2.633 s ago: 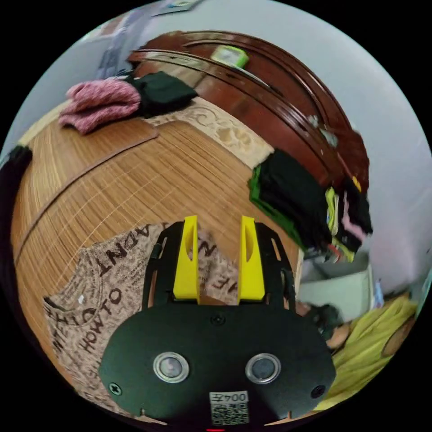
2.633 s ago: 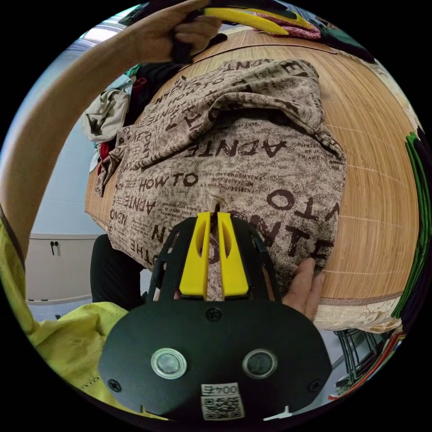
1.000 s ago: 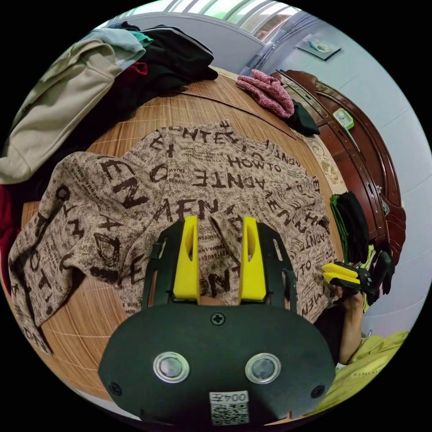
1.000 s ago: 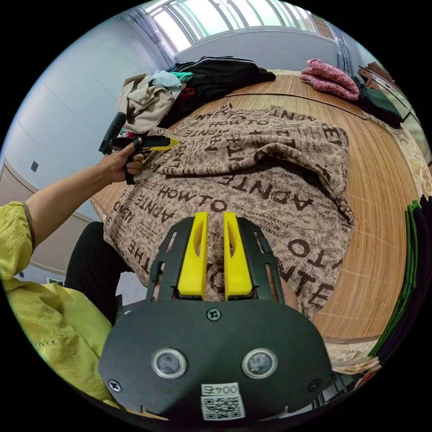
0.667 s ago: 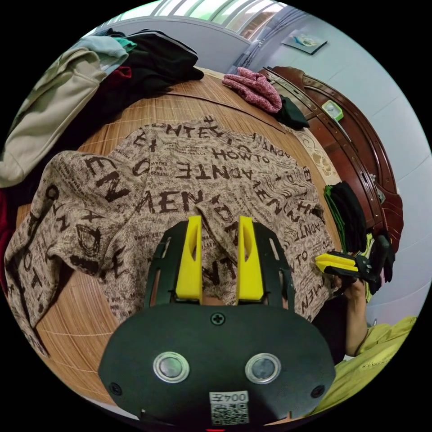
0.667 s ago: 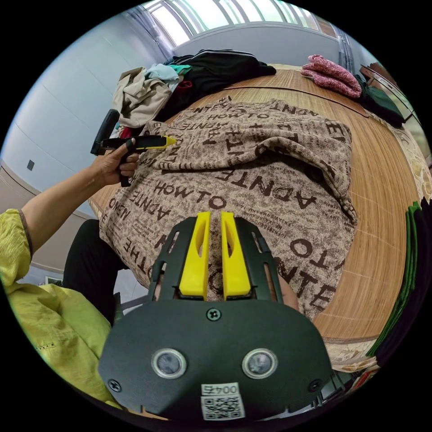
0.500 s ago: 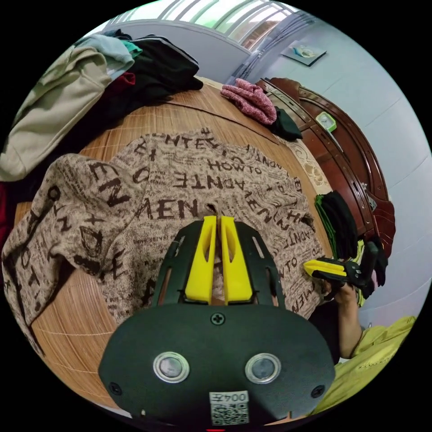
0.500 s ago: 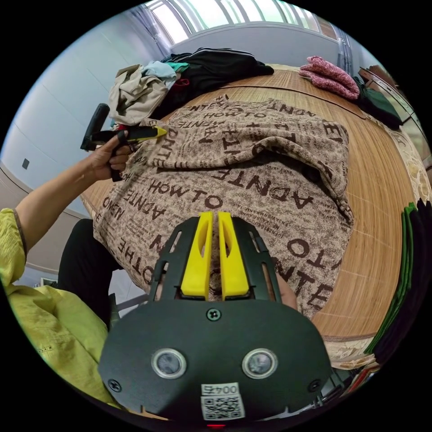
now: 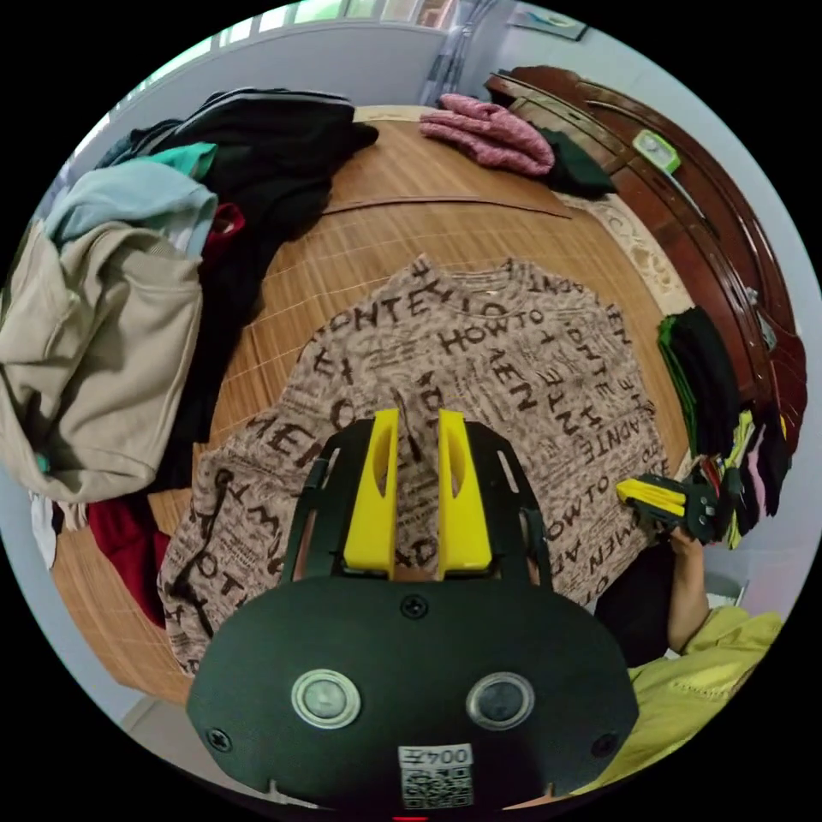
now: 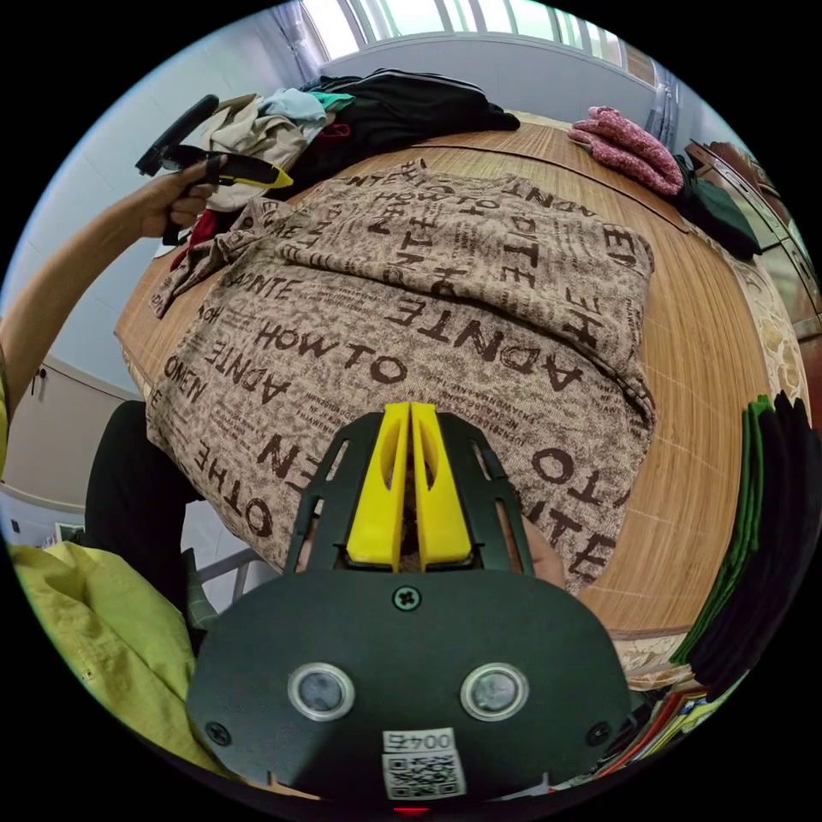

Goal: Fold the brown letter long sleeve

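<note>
Bamboo mat (image 10: pixel 711 479) — brown lettered top (image 10: pixel 445 282) spread flat, clothes heap (image 9: pixel 111 325) beside.

One brown knit long-sleeve top printed with dark letters (image 10: pixel 445 282). Two yellow-jawed black grippers, left (image 9: pixel 409 428) and right (image 10: pixel 408 419). One heap of loose clothes in beige, black, teal and red (image 9: pixel 145 257). One folded pink knit garment (image 10: pixel 629 150). One woven bamboo mat (image 9: pixel 445 227).

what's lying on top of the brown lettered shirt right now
One sleeve is folded across the shirt body. Whatever lies beneath that fold, and under the shirt on the bamboo mat, is covered.
</note>
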`<state>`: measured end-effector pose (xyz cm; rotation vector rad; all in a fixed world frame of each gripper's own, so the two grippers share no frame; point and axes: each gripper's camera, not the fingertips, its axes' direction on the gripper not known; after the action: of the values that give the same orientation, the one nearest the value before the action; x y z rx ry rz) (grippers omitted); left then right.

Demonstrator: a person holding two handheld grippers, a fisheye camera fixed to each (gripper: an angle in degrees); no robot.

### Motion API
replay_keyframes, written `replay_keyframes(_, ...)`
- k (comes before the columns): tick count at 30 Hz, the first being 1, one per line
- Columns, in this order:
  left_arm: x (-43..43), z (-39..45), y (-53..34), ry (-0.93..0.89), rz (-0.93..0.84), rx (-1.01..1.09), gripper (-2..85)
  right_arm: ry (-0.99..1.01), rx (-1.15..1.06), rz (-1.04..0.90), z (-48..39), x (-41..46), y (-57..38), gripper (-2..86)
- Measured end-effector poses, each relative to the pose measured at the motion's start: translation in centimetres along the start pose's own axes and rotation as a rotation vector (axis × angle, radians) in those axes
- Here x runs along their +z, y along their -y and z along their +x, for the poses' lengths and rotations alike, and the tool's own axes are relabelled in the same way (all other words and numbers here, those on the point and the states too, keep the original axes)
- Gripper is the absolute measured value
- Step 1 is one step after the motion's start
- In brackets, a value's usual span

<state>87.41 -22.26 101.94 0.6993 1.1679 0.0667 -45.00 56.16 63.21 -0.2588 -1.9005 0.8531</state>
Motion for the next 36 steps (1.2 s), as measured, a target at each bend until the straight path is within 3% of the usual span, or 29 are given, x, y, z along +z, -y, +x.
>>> replay_keyframes(3,-4.1,2.7,2.8,-0.038,0.119,0.022,6.2,-0.011,-0.002,-0.003,-0.1,0.0,0.4,-0.7)
replay_keyframes(7,-6.6,15.5,8.3,-0.187,0.173,0.318,4.5,-0.007,0.017,-0.015,0.2,0.0,0.9,-0.7)
replay_keyframes(13,-3.9,34.6,16.6,-0.286,0.053,0.61,2.3,-0.044,0.011,-0.021,0.5,-0.2,1.1,-0.7)
replay_keyframes(19,-0.9,45.4,23.8,-0.246,-0.137,0.678,2.8,0.027,0.051,-0.026,2.6,-0.6,1.0,-0.7)
replay_keyframes(24,-10.7,48.9,30.8,-0.274,0.029,0.671,4.6,0.06,0.064,-0.03,3.6,-0.8,1.1,-0.7)
replay_keyframes(29,-15.5,53.2,43.8,-0.114,-0.007,0.58,9.6,0.031,0.042,-0.056,3.6,-0.7,2.0,-0.7)
replay_keyframes(36,-14.4,64.4,55.0,0.144,-0.299,0.636,12.6,0.083,0.053,-0.057,5.3,-0.9,2.2,-0.7)
